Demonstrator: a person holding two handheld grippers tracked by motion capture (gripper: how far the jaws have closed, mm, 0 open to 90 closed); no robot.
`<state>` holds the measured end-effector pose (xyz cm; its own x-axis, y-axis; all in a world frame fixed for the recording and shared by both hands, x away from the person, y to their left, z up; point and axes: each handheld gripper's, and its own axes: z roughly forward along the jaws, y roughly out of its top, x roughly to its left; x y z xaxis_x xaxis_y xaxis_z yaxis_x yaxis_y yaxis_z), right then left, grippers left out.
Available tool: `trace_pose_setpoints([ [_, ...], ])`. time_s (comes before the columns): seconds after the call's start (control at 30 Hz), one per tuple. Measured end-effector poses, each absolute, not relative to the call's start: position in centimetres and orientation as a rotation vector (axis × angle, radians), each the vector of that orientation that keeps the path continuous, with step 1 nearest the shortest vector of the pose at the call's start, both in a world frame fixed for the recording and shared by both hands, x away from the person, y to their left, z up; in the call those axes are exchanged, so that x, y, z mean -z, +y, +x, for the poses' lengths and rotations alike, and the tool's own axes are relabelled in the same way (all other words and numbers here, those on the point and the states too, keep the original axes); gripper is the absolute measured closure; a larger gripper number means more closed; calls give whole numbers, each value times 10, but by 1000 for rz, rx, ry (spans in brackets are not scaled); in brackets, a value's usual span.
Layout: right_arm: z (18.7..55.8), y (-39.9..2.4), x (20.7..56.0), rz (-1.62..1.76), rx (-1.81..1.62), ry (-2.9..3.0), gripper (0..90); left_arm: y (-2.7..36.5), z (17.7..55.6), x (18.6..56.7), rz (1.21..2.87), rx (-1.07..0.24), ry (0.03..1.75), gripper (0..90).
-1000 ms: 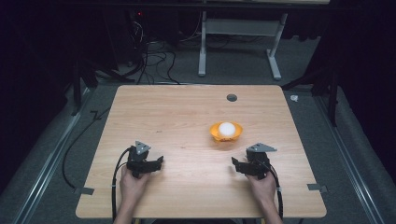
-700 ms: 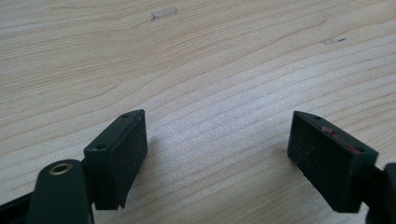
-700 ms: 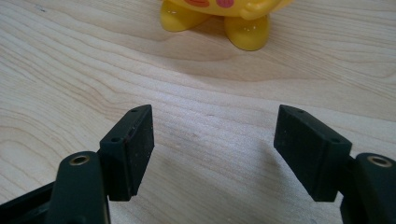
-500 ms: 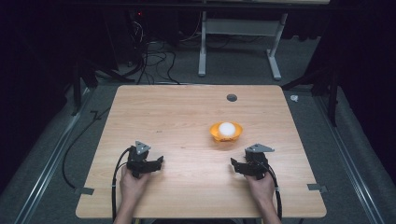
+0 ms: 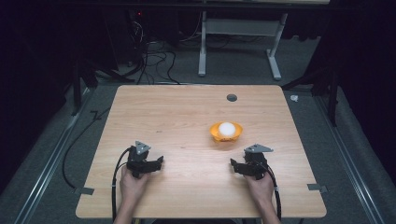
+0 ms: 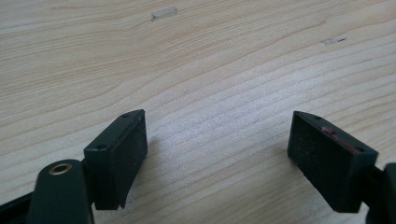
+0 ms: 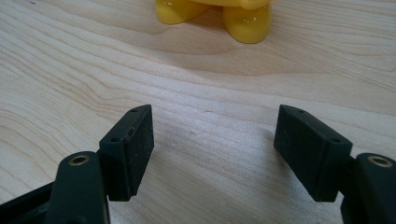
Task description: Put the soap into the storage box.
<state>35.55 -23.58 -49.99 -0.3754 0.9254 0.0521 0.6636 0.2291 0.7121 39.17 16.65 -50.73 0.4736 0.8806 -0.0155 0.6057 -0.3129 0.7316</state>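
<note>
**Bowl and ball untouched, both grippers waiting at the near edge**

Dark surroundings frame a pale wooden table [image 5: 187, 121] in the high view, with cables on the floor behind it and a white desk frame farther back. An orange bowl [image 5: 226, 133] stands right of the table's middle, and a white ball [image 5: 227, 128] sits inside it. A small dark grommet [image 5: 231, 97] lies near the far edge. The left gripper [image 5: 158, 162] rests low on the near left part of the table, held in the person's left hand [image 5: 133, 181]. The right gripper [image 5: 233, 164] sits near the front right, held in the right hand [image 5: 259, 184], closer to the bowl than the left one is but apart from it.

From the left gripper view, its two black jaws stand spread wide over bare wood, with nothing between them.

From the right gripper view, the jaws are likewise spread with only wood grain between them. Beyond them, at the top edge, the yellow-orange feet of the bowl [image 7: 219, 14] rest on the table, ahead of the jaws and not touching them.

Judging from this, the work has not begun: nothing is gripped, and the ball lies in the bowl. The approach, the grasp and whatever follows all appear to remain, with the right gripper better placed to reach in first.
</note>
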Motion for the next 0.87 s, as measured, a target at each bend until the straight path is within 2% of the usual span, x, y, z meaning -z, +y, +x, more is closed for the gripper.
trace_pose_setpoints([
  [0.87, 357, -229, 503, 1406, -883, 2127, 254, 167, 392, 507, 2038, -515, 1228, 204],
])
